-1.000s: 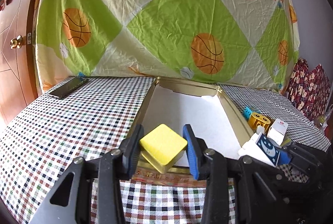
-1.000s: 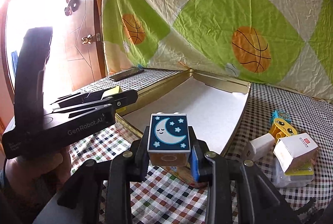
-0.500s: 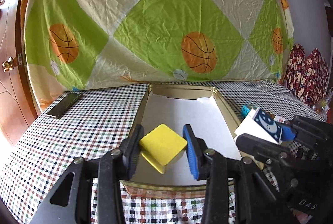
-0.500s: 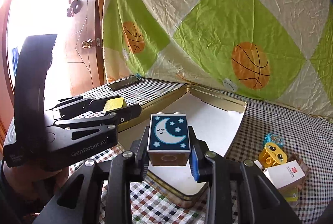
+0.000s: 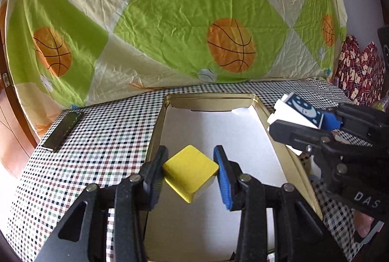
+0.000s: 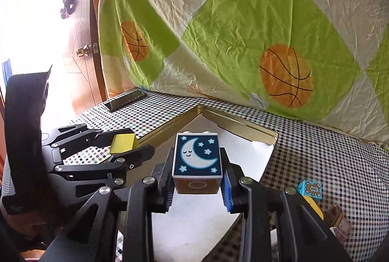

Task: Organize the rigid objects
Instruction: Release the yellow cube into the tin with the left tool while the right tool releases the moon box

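Left claw (image 5: 190,173) is clamped on a yellow block (image 5: 190,170), held diagonally, corner toward the camera, above the gold tin tray (image 5: 155,130) with its white lining. Right claw (image 6: 197,185) pinches a moon-and-stars toy brick (image 6: 197,158), also above the tray; in the left wrist view, "DAS" reads on that claw's black body. On the checked table (image 5: 97,140) lie a dark phone (image 5: 64,130) and a blue teddy-bear brick (image 6: 311,188).
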Demonstrator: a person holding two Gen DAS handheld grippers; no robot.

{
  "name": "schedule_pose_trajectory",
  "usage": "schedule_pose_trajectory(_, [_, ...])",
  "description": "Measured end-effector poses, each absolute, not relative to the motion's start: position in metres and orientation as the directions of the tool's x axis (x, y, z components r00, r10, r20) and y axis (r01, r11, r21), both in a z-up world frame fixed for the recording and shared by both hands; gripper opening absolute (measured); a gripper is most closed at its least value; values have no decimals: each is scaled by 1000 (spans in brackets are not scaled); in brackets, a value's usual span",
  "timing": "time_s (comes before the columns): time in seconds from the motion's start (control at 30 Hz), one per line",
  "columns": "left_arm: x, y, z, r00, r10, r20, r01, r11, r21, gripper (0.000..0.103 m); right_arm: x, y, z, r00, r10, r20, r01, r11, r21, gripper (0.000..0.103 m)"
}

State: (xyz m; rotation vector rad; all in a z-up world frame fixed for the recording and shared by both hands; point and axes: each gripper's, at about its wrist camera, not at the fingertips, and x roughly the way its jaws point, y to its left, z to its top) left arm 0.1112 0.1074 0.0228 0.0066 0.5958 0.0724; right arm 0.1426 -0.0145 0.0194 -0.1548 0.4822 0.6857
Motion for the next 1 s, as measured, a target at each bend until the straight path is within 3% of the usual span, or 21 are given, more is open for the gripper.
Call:
schedule_pose_trajectory(0.33, [165,111,20,728,53,-683,-40,999,34,38,201,1,-1,568,522,-636,-628,775,76,34])
schedule_pose_trajectory(0.6, [195,116,10,653,43,-757,-47,999,16,38,223,11,-12,542,473,-694,-608,791,64,34])
schedule_pose_trajectory(0.8, [212,112,7,627,86,-774,-52,996,69,39,240,20,-20,520,429,-739,-603,797,38,34])
schedule_pose_trajectory(0.87, [214,111,7,624,137,-769,-82,991,110,43,238,20,-19,550,406,-730,-589,808,5,40])
schedule_pose_trajectory(0.93, [210,115,9,634,144,-760,-96,990,108,49,235,11,-16,579,398,-712,-568,823,-3,59])
schedule_pose_trajectory(1.0, [198,119,16,671,123,-731,-109,992,67,67,231,-5,-11,561,452,-694,-574,816,68,63])
